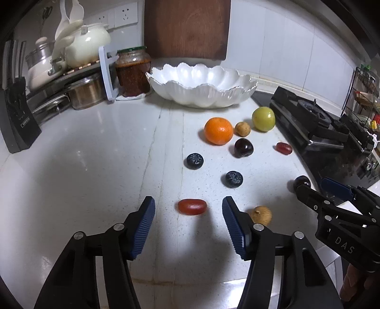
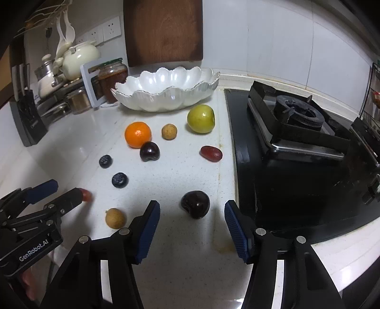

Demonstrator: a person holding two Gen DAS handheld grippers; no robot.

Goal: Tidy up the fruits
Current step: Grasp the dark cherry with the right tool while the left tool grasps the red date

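Your left tongs (image 1: 188, 224) hang wide open with the red date (image 1: 192, 206) at twelve o'clock, lying sideways, while your right tongs (image 2: 192, 225) gape around the dark cherry (image 2: 195, 204).

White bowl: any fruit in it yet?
No, the white bowl shows only bare glossy interior; the orange and other fruits lie on the counter.

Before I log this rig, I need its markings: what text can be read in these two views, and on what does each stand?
"DAS": white letters on the black body of the right gripper, left wrist view; cut off beyond that.
"GenRobot.AI": white letters on the black body of the left gripper, right wrist view.
Small label on the black knife block: too blurred to read.
White wall sockets: no readable text.
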